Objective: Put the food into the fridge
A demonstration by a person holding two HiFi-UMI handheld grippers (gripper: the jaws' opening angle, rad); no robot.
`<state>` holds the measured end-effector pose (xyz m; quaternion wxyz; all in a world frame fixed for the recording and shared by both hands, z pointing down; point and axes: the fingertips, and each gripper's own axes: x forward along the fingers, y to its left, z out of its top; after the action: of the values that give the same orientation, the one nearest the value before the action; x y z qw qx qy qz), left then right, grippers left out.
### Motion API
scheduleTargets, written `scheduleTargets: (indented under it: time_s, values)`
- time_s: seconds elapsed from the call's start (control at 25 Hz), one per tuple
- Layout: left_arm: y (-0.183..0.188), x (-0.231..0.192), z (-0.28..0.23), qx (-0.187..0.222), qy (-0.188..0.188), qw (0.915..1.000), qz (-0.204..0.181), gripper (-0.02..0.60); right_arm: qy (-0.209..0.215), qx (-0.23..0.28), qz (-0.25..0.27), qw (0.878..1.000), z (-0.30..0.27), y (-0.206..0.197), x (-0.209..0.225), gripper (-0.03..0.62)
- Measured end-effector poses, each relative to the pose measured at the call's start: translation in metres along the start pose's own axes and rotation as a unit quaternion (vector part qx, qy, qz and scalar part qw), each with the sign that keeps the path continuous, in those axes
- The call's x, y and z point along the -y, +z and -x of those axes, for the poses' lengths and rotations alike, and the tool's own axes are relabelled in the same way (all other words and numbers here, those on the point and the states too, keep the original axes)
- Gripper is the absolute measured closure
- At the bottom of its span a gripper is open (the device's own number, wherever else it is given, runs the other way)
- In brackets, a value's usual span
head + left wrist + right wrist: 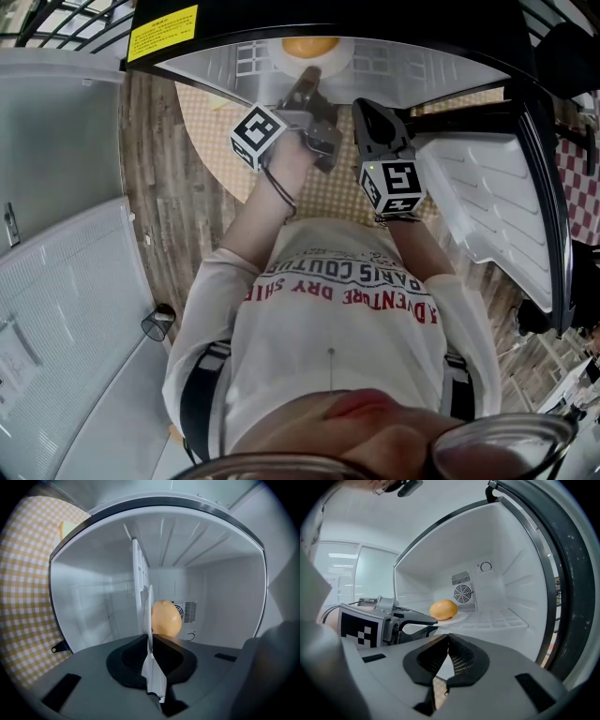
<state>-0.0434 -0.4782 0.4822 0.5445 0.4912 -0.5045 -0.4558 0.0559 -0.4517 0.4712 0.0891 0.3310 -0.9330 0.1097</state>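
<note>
An orange round food item (309, 45) (165, 618) (443, 609) lies on a white plate (330, 60) (149, 603) (461, 618) inside the open fridge, over its white shelf (499, 618). My left gripper (306, 86) (150, 638) (435, 620) is shut on the plate's near rim, which shows edge-on between its jaws in the left gripper view. Just to its right, at the fridge mouth, my right gripper (367, 111) (448, 640) is shut with nothing in it.
The fridge's back wall has a fan vent (462, 592) and a dial (486, 566). Its open door (487, 202) stands to the right. A yellow checked surface (208, 127) lies below and to the left of the fridge, and grey appliance panels (56, 216) stand at the far left.
</note>
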Motion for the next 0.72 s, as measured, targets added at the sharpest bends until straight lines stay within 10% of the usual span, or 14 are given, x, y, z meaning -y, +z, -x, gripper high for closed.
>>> scheduleTargets:
  time_s: [0.44, 0.72]
  values:
    - [-0.001, 0.022, 0.004, 0.005, -0.030, 0.9989, -0.035, 0.320, -0.009, 0.001, 0.001, 1.000, 0.007, 0.001, 0.002, 0.572]
    - [-0.008, 0.022, 0.026, -0.011, -0.022, 0.9952, -0.095, 0.298, -0.007, 0.008, 0.007, 1.000, 0.017, 0.006, -0.009, 0.572]
